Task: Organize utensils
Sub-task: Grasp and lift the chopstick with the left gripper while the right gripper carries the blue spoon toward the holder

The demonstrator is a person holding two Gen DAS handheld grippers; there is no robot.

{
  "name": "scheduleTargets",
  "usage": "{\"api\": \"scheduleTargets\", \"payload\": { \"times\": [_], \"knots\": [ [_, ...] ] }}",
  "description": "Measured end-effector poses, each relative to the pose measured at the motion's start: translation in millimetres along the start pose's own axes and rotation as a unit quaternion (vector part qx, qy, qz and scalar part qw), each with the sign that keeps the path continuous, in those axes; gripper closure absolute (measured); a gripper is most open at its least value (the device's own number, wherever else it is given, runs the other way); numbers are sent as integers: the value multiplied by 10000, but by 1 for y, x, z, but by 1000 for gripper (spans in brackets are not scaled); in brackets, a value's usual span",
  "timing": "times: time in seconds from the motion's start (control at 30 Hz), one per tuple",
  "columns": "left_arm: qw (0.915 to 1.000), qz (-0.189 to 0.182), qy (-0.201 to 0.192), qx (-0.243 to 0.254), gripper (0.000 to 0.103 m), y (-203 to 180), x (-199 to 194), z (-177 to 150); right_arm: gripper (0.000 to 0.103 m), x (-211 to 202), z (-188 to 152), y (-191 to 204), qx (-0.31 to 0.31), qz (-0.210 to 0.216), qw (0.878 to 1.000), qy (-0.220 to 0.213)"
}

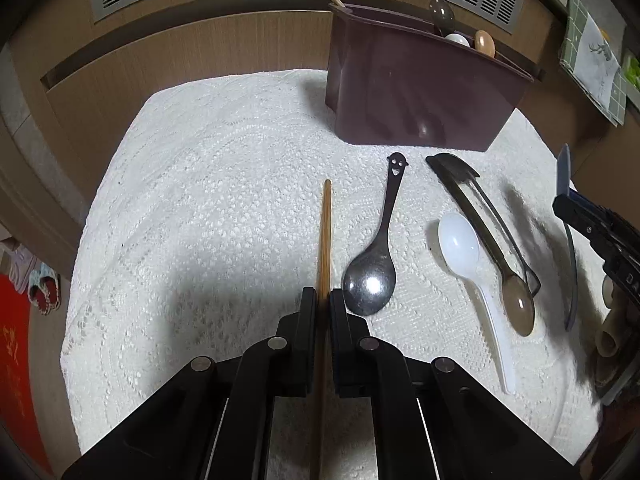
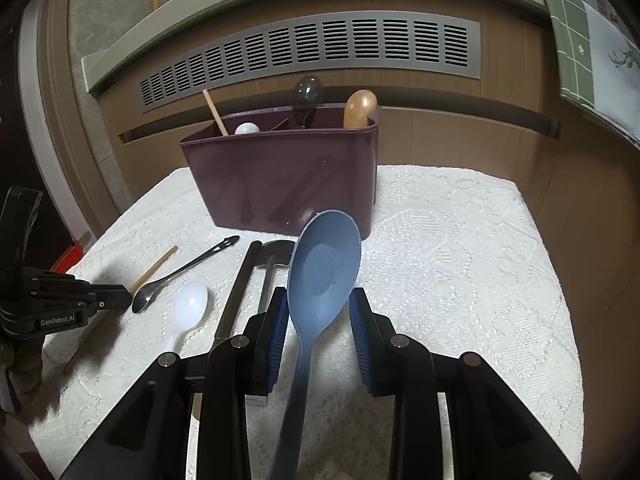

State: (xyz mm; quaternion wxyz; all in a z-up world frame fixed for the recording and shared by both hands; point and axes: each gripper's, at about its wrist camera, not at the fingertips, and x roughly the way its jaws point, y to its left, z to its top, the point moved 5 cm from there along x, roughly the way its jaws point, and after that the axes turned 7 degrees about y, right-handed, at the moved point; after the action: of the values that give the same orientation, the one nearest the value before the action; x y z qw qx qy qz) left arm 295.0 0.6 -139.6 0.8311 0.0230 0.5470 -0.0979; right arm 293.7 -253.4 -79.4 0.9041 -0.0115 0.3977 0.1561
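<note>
My left gripper (image 1: 322, 300) is shut on a wooden chopstick (image 1: 325, 236) that lies low over the white lace cloth (image 1: 200, 200). It also shows in the right wrist view (image 2: 120, 300). My right gripper (image 2: 318, 304) has its jaws apart around a blue spoon (image 2: 324, 264), whose bowl points toward the maroon utensil holder (image 2: 288, 184). The fingers do not visibly press the spoon. The holder (image 1: 416, 92) stands at the back with a chopstick and several spoons inside.
On the cloth lie a steel smiley-handled spoon (image 1: 374, 268), a white plastic spoon (image 1: 468, 264), a dark translucent spoon (image 1: 516, 300) and a black peeler-like tool (image 1: 476, 208). A wooden cabinet with a vent grille (image 2: 312, 52) stands behind. A green cloth (image 2: 588, 40) hangs right.
</note>
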Motion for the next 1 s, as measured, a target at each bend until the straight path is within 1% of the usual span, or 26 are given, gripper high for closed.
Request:
{"api": "scheduleTargets", "payload": {
  "times": [0.17,0.23,0.37,0.47,0.53,0.57,0.63,0.67,0.7,0.8,0.87,0.93,0.97,1.0],
  "knots": [
    [10000,19,42,17,95,-3,9,21,74,-7,1,4,-40,33,9999,-108],
    [9999,46,94,111,95,-5,12,29,74,-9,1,4,-28,50,9999,-133],
    [9997,-37,243,78,95,-4,15,38,74,-8,0,4,-5,35,9999,-115],
    [9997,-161,166,-89,97,1,13,38,74,-10,0,4,7,-6,9999,-138],
    [9991,-307,80,-289,98,4,6,31,74,-17,1,4,35,-26,9998,-177],
    [9983,-437,8,-374,98,4,0,27,75,-22,1,5,44,-22,9998,-209],
    [9962,-654,-283,-500,98,3,-21,16,76,-34,0,7,39,-32,9996,-285],
    [9949,-735,-452,-529,98,2,-32,12,84,-38,-1,7,40,-36,9995,-310],
    [9927,-828,-680,-554,98,0,-48,6,95,-45,-2,8,38,-30,9994,-343],
    [9866,-996,-1130,-633,98,-2,-82,-4,94,-61,-5,12,38,12,9991,-428],
    [9835,-1048,-1308,-684,98,-1,-98,-7,94,-66,-7,15,-29,51,9991,-417],
    [9808,-1086,-1462,-692,98,-1,-112,-10,94,-66,-10,14,-34,239,9995,-198],
    [9799,-1087,-1521,-692,98,-1,-116,-10,90,-65,-11,12,-7,321,9994,-118],
    [9787,-1088,-1595,-696,98,1,-121,-11,87,-60,-13,8,54,419,9991,49]
  ]
}}
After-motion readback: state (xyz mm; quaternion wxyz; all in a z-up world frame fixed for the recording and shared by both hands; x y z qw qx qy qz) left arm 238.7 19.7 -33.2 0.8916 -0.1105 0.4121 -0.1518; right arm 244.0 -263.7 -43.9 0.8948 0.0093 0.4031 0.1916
